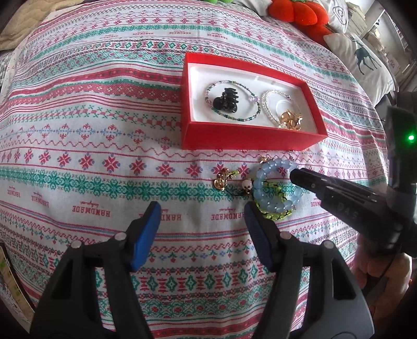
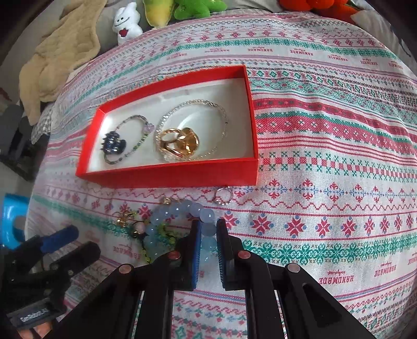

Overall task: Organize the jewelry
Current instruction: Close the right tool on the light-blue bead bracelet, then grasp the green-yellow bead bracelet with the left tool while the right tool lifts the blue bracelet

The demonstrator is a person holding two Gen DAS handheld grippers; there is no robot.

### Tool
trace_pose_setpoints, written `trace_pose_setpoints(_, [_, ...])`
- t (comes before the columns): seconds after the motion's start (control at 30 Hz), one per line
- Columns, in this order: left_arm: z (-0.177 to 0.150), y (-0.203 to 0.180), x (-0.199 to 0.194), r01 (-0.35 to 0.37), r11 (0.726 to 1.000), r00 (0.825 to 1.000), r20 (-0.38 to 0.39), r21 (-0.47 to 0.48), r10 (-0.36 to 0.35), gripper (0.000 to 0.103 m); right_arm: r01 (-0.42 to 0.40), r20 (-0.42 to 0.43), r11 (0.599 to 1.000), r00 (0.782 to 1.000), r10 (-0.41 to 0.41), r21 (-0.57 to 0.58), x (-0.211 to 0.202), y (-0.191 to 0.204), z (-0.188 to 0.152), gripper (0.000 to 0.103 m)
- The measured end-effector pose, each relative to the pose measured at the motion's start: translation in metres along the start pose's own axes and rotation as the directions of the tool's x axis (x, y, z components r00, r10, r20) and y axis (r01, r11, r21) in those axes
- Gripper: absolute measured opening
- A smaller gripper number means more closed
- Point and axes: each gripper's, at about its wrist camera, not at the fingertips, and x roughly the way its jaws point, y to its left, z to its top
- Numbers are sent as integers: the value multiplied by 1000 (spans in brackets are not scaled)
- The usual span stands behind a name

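A pale blue bead bracelet (image 2: 179, 208) lies on the patterned cloth just in front of the red box (image 2: 169, 177). My right gripper (image 2: 208, 232) is shut on it, with its blue pads pressed on beads at the bracelet's right side. In the left wrist view that bracelet (image 1: 271, 167) overlaps a green beaded bracelet (image 1: 273, 215), and the right gripper (image 1: 295, 175) comes in from the right. My left gripper (image 1: 202, 229) hovers open over bare cloth, left of the pile. The red box (image 1: 250, 139) holds a black hair claw (image 1: 226, 100), two thin bracelets and gold rings (image 1: 289, 120).
A gold charm (image 1: 221, 180) and a small bead on a cord (image 1: 246, 185) lie left of the bracelets. A small ring (image 2: 223, 195) sits by the box's front wall. Plush toys (image 2: 126, 23), a beige blanket (image 2: 60, 52) and pillows (image 1: 362, 57) line the far edge.
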Motion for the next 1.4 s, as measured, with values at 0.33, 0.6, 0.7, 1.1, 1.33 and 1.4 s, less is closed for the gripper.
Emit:
trace_pose_setpoints(0.33, [-2,-10,5,27,1000,1000,-16,-7,-27,52,-122,121,991,984,128,-54,-72,9,-7,12])
trace_pose_setpoints(0.6, [-3,-30,16,102,995,993,-50,-14,-103,43,-127,157,992,979,129,-20,-99,-20,-16,12])
trace_pose_setpoints(0.7, [-3,-39,24,114,993,991,-64,-21,-115,43,-115,148,993,982,115,-5,-99,-32,-20,12])
trace_pose_setpoints(1.1, [-1,-54,45,20,999,999,-40,-39,-21,19,-85,106,996,991,84,1,-87,-47,-24,12])
trace_pose_setpoints(1.33, [-3,-56,41,-18,1000,999,-29,-9,18,7,-72,112,997,991,73,-9,-91,-47,-24,12])
trace_pose_setpoints(1.4, [-6,-56,35,-10,1000,1000,-21,2,10,6,-68,111,998,991,69,-15,-90,-45,-23,12])
